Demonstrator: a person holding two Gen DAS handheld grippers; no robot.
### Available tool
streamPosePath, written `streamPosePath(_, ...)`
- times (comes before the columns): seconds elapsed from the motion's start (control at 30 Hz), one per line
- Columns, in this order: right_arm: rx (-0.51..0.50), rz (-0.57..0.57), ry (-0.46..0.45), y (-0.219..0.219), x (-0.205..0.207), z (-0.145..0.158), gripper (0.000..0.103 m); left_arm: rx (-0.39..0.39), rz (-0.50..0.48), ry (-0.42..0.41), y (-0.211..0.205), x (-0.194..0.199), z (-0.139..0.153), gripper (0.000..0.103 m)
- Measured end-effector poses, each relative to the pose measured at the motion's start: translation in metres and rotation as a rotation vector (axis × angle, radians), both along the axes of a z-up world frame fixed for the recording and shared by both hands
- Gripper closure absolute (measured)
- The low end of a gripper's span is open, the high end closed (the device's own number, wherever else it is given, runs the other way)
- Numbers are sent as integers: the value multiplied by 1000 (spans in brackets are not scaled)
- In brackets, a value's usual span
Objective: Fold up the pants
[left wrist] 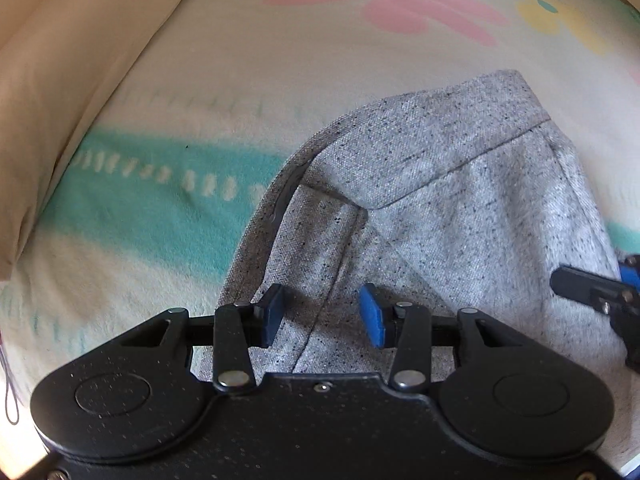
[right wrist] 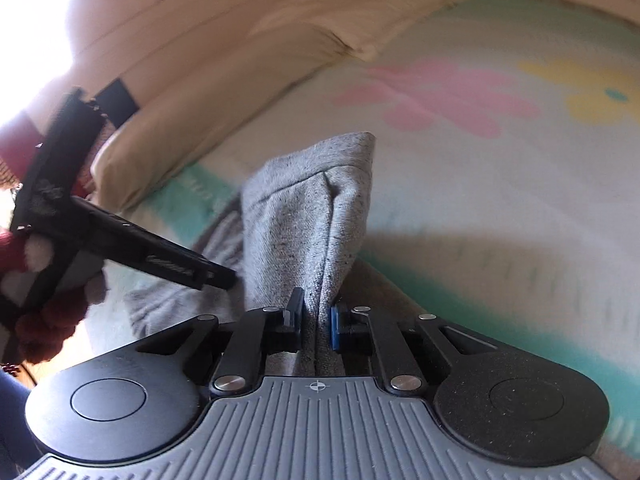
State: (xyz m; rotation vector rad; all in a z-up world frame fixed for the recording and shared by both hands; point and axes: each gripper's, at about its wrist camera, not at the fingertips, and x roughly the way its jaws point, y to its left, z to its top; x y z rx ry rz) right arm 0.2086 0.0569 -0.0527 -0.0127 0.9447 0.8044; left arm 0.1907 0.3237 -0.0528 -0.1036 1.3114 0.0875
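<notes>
Grey speckled pants [left wrist: 440,184] lie bunched on a flowered blanket, a waistband seam running across them. My left gripper [left wrist: 323,314] hangs open just over the near edge of the cloth, with fabric under the gap and its blue pads apart. In the right wrist view the pants [right wrist: 304,208] rise in a raised fold, and my right gripper [right wrist: 316,316] is shut on the bottom of that fold. The right gripper [left wrist: 592,288] also shows at the right edge of the left wrist view. The left gripper [right wrist: 180,268] shows at the left, held by a hand in a dark red sleeve [right wrist: 44,328].
The blanket [left wrist: 200,92] is cream with a turquoise band [left wrist: 152,200] and pink and yellow flowers [left wrist: 400,4]. A beige pillow [left wrist: 60,80] lies along the left side and far end [right wrist: 224,92] of the bed.
</notes>
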Motion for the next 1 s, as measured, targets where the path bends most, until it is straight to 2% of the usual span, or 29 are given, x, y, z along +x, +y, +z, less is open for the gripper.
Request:
streamPosePath(0.23, 90, 32, -37, -3, -13, 34, 93, -43, 80, -1, 24, 0, -4, 52)
streamPosePath(0.4, 88, 119, -77, 6, -36, 50, 93, -93, 132, 2, 41, -2, -7, 52)
streamPosePath(0.47, 77, 170, -96, 12, -46, 53, 93, -68, 162, -8, 49, -2, -3, 53)
streamPosePath(0.63, 63, 278, -101, 35, -71, 48, 93, -47, 282, -30, 81, -10, 2, 55)
streamPosePath(0.77, 23, 340, -77, 53, -80, 33, 93, -3, 377, -71, 96, -20, 11, 55)
streamPosePath(0.9, 1, 372, -63, 56, -85, 27, 93, 27, 387, -157, 91, -26, 32, 55)
streamPosePath(1.0, 9, 364, -47, 53, -84, 28, 93, -10, 359, -183, 85, -22, 41, 55)
